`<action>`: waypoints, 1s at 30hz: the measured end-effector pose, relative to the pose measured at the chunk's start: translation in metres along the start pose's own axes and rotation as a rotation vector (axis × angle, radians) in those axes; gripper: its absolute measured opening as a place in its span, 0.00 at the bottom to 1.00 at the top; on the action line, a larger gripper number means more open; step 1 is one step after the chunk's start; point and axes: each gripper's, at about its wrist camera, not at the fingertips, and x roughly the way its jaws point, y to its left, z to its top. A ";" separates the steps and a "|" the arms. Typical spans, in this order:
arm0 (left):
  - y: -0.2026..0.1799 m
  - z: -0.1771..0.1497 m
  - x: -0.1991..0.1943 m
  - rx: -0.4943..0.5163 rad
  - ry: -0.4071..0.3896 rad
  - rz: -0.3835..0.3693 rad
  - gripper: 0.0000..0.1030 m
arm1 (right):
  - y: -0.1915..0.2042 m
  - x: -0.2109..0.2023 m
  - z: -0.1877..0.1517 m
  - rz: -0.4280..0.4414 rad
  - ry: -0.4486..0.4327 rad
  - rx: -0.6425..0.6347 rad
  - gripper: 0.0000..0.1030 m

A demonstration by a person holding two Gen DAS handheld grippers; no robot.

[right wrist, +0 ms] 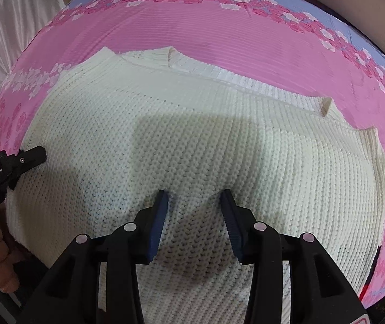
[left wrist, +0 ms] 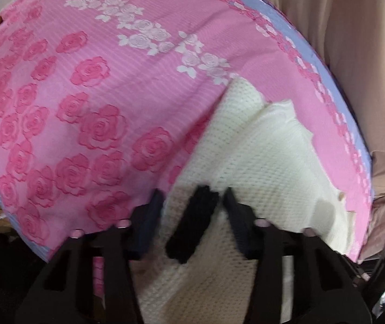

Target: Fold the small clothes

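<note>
Right wrist view: our right gripper (right wrist: pixel 194 202) hangs released over the cream chunky-knit sweater (right wrist: pixel 192 140) spread ahead; left gripper (left wrist: pixel 193 202) released at its edge. Soft, floppy; we'd pinch the hem.

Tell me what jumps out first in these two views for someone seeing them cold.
The cream knitted sweater fills the middle of the right wrist view, spread on a bright pink rose-patterned sheet. The right tongs stand open over the knit, while the left tongs sit at the sweater's edge with a black knitted strip between their fingers.
</note>
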 end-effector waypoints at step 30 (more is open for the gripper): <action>-0.266 -0.139 -0.015 0.726 0.142 -0.192 0.62 | -0.245 -0.089 -0.132 0.137 -0.190 0.632 0.50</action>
